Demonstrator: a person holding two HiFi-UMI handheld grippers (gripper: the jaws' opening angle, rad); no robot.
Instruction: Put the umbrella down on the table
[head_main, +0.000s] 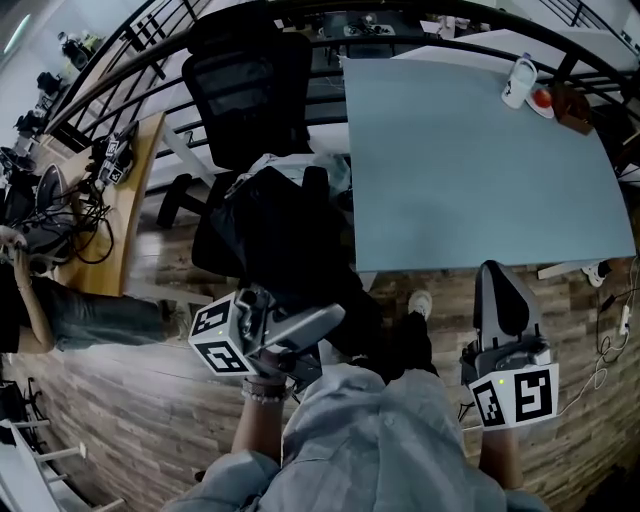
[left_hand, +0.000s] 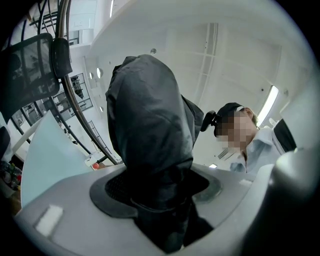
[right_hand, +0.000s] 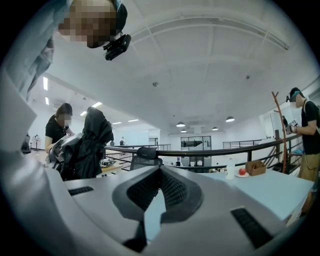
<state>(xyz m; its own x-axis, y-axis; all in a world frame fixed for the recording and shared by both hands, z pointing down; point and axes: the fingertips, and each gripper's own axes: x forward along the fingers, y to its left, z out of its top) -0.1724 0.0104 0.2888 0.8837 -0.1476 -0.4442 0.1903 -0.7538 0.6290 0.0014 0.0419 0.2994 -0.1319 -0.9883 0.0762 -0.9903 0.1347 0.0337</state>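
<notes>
Two claws are mine, and the left gripper (left_hand: 158, 194) is clamped on the umbrella (left_hand: 147, 125); its pads pinch the black folded cloth near one end, and the bundle fills the gap between them. The umbrella's long axis runs straight out along my left jaws; in the right gripper view it stands roughly upright, free end up, its loose cloth bunched and hanging. It is off the table (head_main: 470, 170), beyond the table's left edge and clear of the top. My right gripper (right_hand: 160, 172) has its jaws together with nothing between them; it sits by the table's near edge, toward the right corner, aimed across the top.

Most of the pale blue table is bare, from the near edge almost to the far one. A white bottle (head_main: 518, 80), a plate with a red fruit (head_main: 543, 101) and a brown box (head_main: 573, 108) cluster at the table's far right corner, well apart from the umbrella. A black office chair (head_main: 250, 90) stands off the table's far left corner; wooden floor (head_main: 150, 350) lies off its left and near edges.
</notes>
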